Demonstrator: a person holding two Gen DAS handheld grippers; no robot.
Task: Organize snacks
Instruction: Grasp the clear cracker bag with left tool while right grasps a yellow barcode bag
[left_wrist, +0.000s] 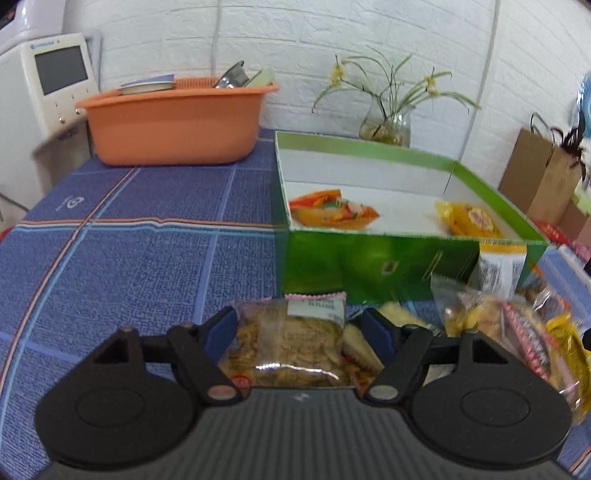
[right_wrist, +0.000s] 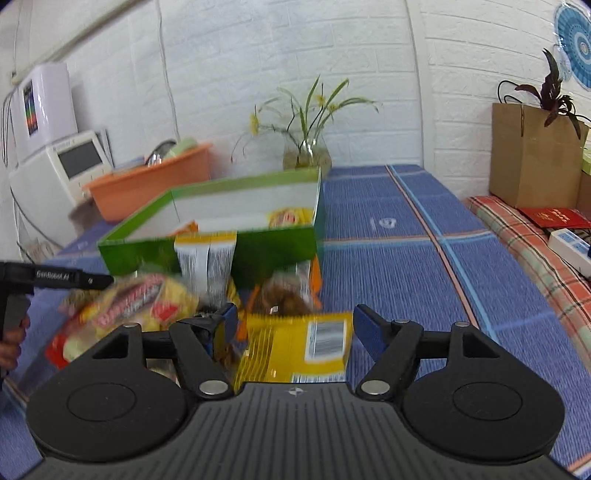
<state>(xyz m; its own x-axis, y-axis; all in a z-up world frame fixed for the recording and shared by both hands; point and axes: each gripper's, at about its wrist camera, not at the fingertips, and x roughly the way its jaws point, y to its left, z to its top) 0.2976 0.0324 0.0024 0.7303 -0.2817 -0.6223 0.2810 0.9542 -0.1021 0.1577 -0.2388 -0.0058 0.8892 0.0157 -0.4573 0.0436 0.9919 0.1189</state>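
Note:
A green box (left_wrist: 369, 266) with a white inside stands on the blue tablecloth; it holds an orange snack packet (left_wrist: 332, 212) and a yellow one (left_wrist: 469, 219). My left gripper (left_wrist: 301, 326) is open, its fingers on either side of a clear packet of biscuits (left_wrist: 291, 343) in front of the box. A pile of loose snack packets (left_wrist: 509, 321) lies to its right. In the right wrist view my right gripper (right_wrist: 295, 325) is open over a yellow packet (right_wrist: 295, 347) at the pile's near edge, in front of the green box (right_wrist: 280, 251). The left gripper's body (right_wrist: 55, 278) shows at the left.
An orange basin (left_wrist: 173, 122) with dishes stands at the back left, beside a white appliance (left_wrist: 44, 85). A glass vase with flowers (left_wrist: 386, 125) stands behind the box. A brown paper bag (right_wrist: 532, 155) and a plaid-covered ledge (right_wrist: 535, 254) are at the right.

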